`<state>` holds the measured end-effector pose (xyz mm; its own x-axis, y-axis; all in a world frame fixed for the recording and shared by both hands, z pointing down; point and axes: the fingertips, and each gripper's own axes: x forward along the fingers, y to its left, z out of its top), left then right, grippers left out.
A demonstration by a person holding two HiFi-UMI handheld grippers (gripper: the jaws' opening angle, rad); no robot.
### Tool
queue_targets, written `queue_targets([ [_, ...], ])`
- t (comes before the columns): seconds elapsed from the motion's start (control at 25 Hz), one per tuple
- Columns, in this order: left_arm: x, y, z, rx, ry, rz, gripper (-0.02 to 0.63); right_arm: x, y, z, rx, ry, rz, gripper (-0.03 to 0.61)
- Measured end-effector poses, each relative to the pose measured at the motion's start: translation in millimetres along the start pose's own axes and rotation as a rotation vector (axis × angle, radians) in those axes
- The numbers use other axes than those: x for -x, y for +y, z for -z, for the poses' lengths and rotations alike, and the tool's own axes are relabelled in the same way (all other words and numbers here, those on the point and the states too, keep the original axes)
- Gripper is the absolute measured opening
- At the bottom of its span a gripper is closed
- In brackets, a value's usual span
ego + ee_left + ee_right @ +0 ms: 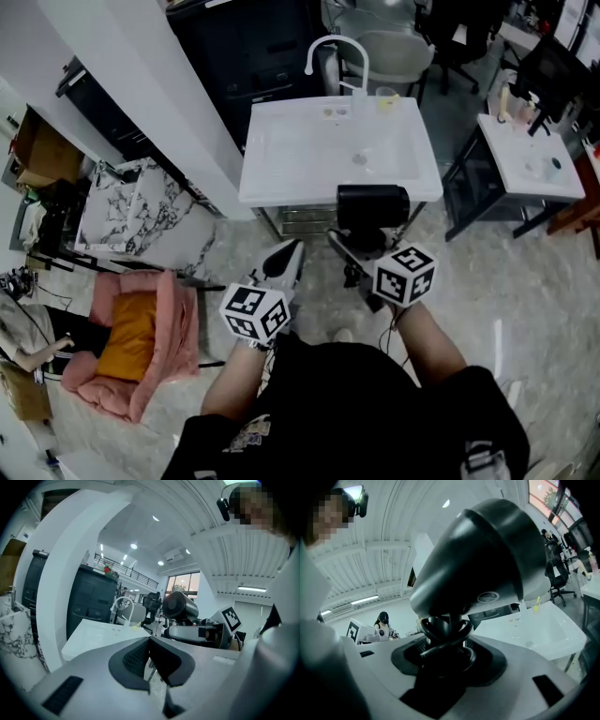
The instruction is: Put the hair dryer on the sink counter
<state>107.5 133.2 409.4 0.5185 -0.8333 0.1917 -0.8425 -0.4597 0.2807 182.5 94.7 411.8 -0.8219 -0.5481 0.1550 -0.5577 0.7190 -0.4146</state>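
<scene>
The right tongs (445, 644) clamp the black hair dryer (483, 559) by its cord-wrapped handle, holding it upright in the air at the near edge of the white sink worktop (281, 178). The left tongs (152, 658) are pressed together on nothing, just beside it.

Head view steep down, gripper views low fwd, shared sink counter (281, 178)

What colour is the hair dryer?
The hair dryer is black; the right gripper view shows it best.
</scene>
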Motion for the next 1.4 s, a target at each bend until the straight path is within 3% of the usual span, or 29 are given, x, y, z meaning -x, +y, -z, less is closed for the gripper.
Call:
queue_targets([
  [0.32,-13,46,-12,0.001,0.005,0.035,0.0,-47,-11,-1,-0.021,-0.002,0.041,0.219],
  [1.08,-35,263,-78,0.014,0.038,0.199,0.0,-261,-8,-29,-0.043,-0.016,0.195,0.219],
  [1.4,-26,308,-90,0.025,0.039,0.252,0.0,-316,10,-24,-0.069,0.005,0.221,0.219],
])
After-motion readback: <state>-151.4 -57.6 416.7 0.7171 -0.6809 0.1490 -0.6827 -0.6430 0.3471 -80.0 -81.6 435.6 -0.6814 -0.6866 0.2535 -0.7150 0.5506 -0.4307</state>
